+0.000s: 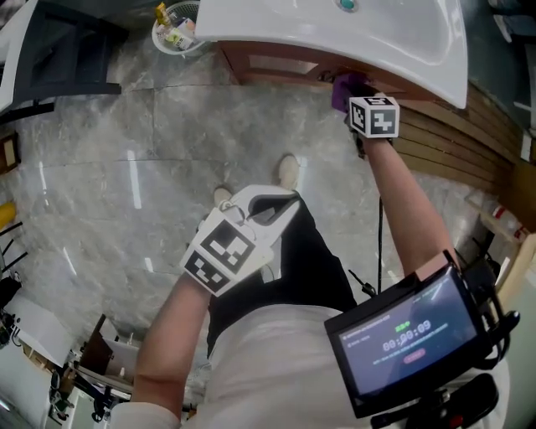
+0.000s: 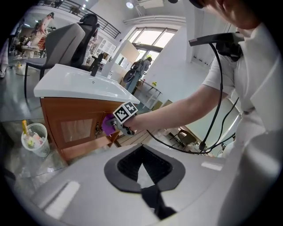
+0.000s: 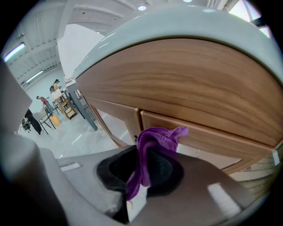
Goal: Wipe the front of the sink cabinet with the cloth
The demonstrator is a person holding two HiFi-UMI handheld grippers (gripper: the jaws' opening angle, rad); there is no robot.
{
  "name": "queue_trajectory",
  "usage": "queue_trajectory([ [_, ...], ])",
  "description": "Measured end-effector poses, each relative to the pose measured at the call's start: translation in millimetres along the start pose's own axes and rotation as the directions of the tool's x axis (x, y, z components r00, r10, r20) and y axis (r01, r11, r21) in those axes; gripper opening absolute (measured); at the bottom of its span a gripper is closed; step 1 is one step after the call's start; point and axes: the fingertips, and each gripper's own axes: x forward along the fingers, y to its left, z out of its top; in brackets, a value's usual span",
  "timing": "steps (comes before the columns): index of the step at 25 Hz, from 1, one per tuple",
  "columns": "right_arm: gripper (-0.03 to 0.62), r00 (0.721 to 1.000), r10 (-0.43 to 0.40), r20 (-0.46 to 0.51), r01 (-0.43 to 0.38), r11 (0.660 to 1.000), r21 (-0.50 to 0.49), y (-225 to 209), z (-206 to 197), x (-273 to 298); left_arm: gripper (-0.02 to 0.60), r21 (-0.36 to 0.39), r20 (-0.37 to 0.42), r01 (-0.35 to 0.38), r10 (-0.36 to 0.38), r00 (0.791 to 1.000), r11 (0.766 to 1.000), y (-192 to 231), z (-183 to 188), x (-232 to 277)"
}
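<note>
The purple cloth point(image 3: 154, 137) is pinched in my right gripper point(image 3: 141, 170), which is shut on it. Its bunched top touches the wooden front of the sink cabinet point(image 3: 185, 88), just below the white basin point(image 1: 335, 25) and at the top edge of a drawer point(image 3: 208, 137). From the head view, the right gripper point(image 1: 360, 126) reaches under the basin rim with the cloth point(image 1: 347, 88) against the cabinet point(image 1: 276, 63). My left gripper point(image 1: 289, 199) hangs shut and empty in front of the person's body, well back from the cabinet. It looks at the cabinet point(image 2: 70, 114) and the cloth point(image 2: 107, 124).
A white wire waste basket point(image 1: 174, 29) stands on the marble floor left of the cabinet. Wooden slats point(image 1: 452, 142) lie to the right. The person's feet point(image 1: 287, 172) stand before the cabinet. A cable runs along the right arm. An office chair point(image 2: 66, 39) stands behind the basin.
</note>
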Motion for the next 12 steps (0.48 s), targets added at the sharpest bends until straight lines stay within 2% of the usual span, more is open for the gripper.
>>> queue_trajectory([
  [12, 0.055, 0.999, 0.043, -0.010, -0.043, 0.996, -0.072, 79, 26, 34, 0.008, -0.034, 0.038, -0.049, 0.050, 0.998, 0.998, 21, -28, -53],
])
